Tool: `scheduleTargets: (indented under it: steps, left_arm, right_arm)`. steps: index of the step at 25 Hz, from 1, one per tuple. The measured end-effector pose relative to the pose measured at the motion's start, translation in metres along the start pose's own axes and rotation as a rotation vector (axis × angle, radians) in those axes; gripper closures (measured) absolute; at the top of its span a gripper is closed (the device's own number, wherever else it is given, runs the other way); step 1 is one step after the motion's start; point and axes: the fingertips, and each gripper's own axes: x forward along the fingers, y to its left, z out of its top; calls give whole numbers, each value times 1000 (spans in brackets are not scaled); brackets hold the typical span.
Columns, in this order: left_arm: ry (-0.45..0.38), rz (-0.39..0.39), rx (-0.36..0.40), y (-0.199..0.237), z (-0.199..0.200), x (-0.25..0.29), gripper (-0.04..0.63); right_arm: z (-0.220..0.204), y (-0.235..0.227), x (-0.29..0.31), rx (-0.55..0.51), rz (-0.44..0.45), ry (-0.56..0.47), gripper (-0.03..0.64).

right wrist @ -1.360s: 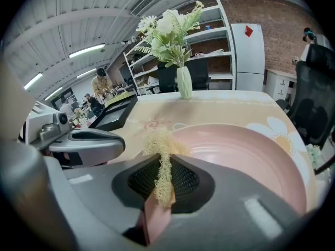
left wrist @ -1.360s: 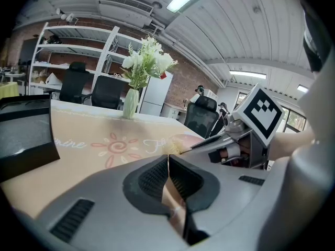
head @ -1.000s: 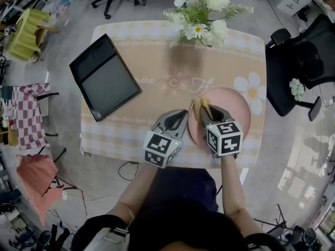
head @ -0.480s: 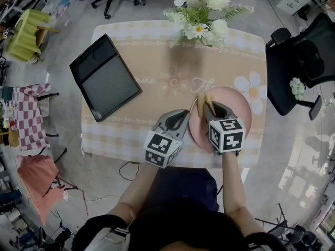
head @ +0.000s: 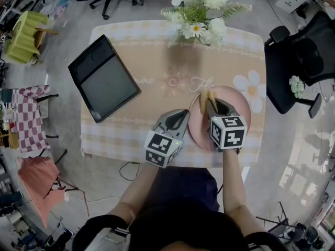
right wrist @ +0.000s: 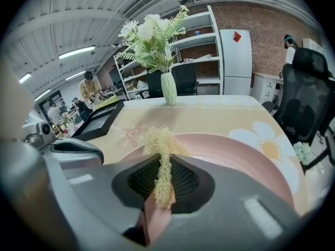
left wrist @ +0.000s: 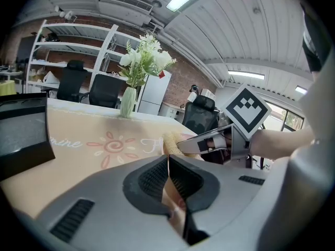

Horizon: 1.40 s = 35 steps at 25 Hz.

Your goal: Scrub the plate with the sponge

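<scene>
A pink plate (head: 236, 104) lies at the table's near right on a peach flowered cloth. My right gripper (head: 208, 104) is over the plate's left part, shut on a yellow fibrous sponge (head: 206, 99) whose tuft (right wrist: 161, 139) sticks out past the jaws onto the plate (right wrist: 235, 156). My left gripper (head: 181, 117) sits at the plate's left rim with its jaws shut; a glossy pink strip shows between them in the left gripper view (left wrist: 168, 163), so they grip the rim. From that view the sponge (left wrist: 170, 140) and the right gripper (left wrist: 196, 145) show just ahead.
A black tray (head: 103, 77) lies at the table's left. A vase of white flowers (head: 201, 9) stands at the far edge. A black office chair (head: 301, 61) is to the right of the table. The near table edge (head: 131, 158) runs under both grippers.
My right gripper has slid the sponge a little to the right and farther onto the plate. The left gripper has stayed in place.
</scene>
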Motion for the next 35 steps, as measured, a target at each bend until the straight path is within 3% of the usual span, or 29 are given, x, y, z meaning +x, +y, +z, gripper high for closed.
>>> scheduleTargets:
  steps: [35]
  left_arm:
    - [6,2,-1,0,-1,1,580]
  right_arm:
    - [4,-49,-10,79,-158,-24,568]
